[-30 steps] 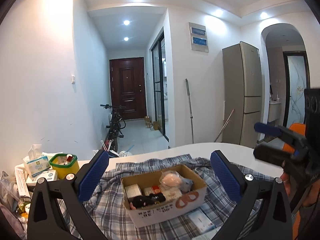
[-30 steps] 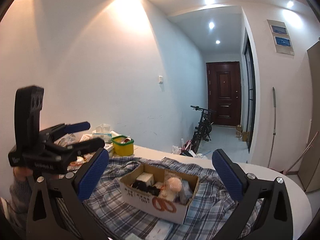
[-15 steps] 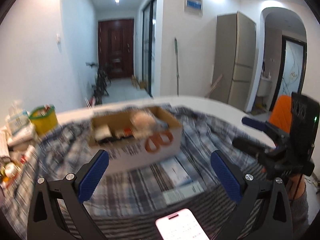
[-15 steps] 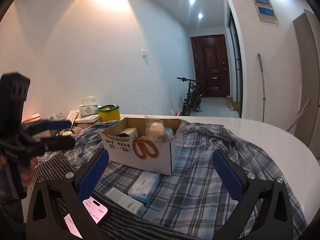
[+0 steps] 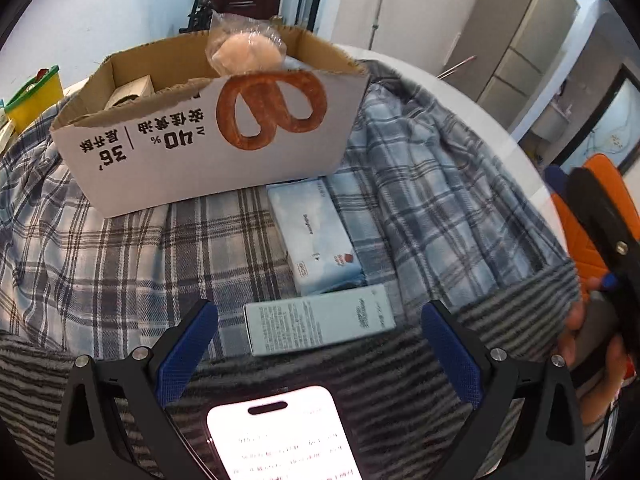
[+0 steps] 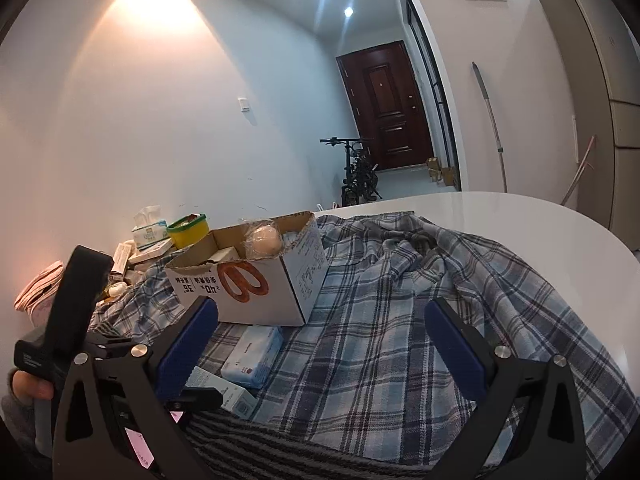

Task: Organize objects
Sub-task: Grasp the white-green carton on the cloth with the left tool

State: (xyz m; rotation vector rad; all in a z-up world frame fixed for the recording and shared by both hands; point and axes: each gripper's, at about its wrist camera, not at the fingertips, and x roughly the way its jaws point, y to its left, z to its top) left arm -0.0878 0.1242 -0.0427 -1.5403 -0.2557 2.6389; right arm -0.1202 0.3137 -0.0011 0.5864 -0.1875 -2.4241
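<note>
Ahead of my left claw [image 5: 319,344] I see a matt corrugated cardboard box [image 5: 208,136] on soft woven plaid cloth [image 5: 432,208]; nearer, a smooth paper carton [image 5: 320,324], and a glossy lit phone [image 5: 280,436] between textured blue pads [image 5: 188,352].

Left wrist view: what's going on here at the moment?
A person holds a two-finger tool in each hand over a plaid cloth. The left tool is open, just short of a pale green carton lying beside a blue tissue pack in front of the cardboard box. The right tool is open and holds nothing. A lit phone lies nearest.
</note>
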